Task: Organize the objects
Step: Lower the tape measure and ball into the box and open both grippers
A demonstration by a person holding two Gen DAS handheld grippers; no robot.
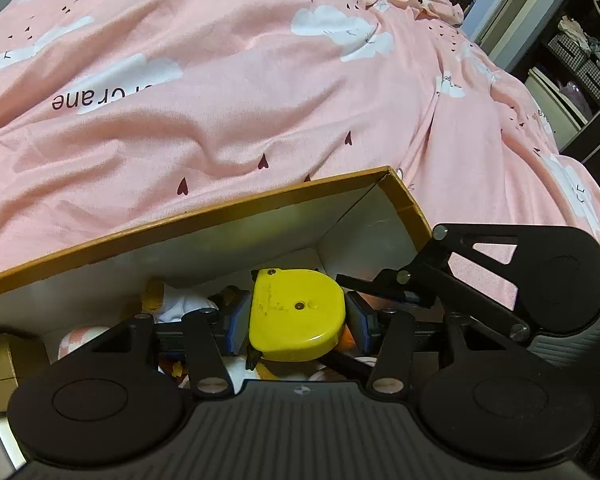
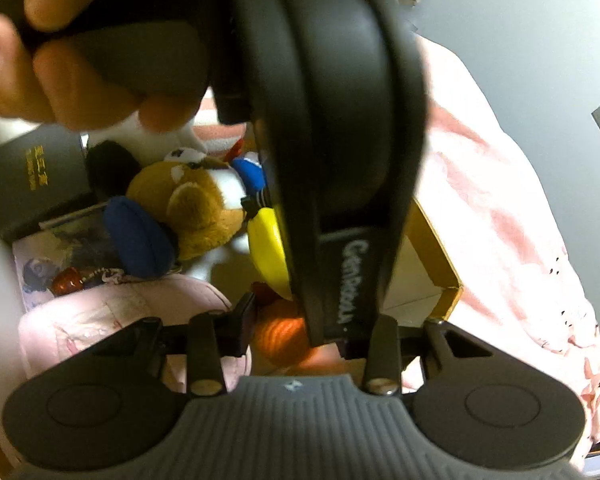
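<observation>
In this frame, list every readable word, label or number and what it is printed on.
"rane", upside down, with the letters before it lost in a fold: on a white cloud of the pink duvet.
White lettering, too blurred to read: on the black strap of the left gripper.
Gold characters, too blurred to read: on the black book.

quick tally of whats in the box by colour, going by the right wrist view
Partly hidden by the left gripper, so only what shows in the cardboard box:
yellow: 1, the tape measure
brown: 1, the plush toy
orange: 1, a yarn-like ball
black: 1, a book
pink: 1, soft item
Total: 5
</observation>
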